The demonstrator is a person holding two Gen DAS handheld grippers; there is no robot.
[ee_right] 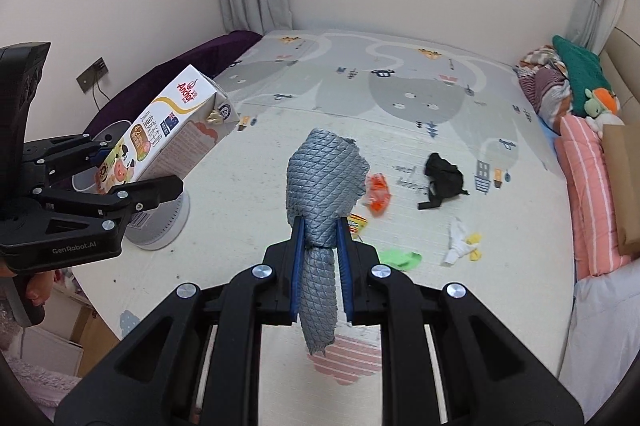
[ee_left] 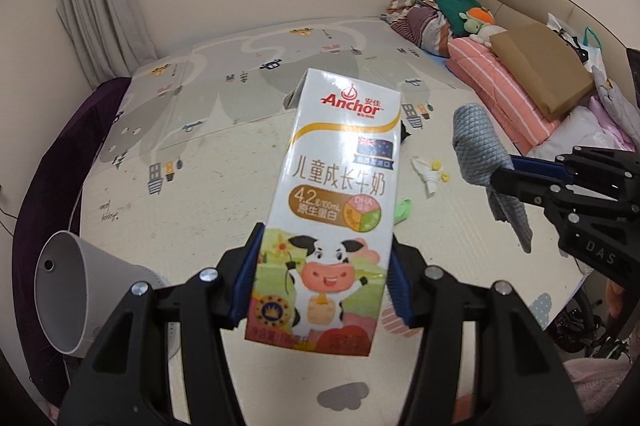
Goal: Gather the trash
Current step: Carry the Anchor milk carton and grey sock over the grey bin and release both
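The left hand-held gripper (ee_left: 320, 278) was clamped on the lower part of a milk carton (ee_left: 336, 193), its blue pads pressed against both long sides, the carton held in the air above the play mat (ee_left: 224, 145). The right hand-held gripper (ee_right: 322, 258) was closed tight on a grey quilted cloth (ee_right: 324, 185), which bunched above the pads and hung down below them.

Loose trash lay on the mat toward its right side: a black scrap (ee_right: 442, 177), an orange wrapper (ee_right: 378, 195), a green piece (ee_right: 400, 258) and a white-and-yellow wrapper (ee_right: 460, 240). The left and middle of the mat were bare. A white fan (ee_left: 68, 290) stood at the mat's left edge. Pillows and bedding (ee_right: 584, 185) lined the right edge, near the white-and-yellow wrapper.
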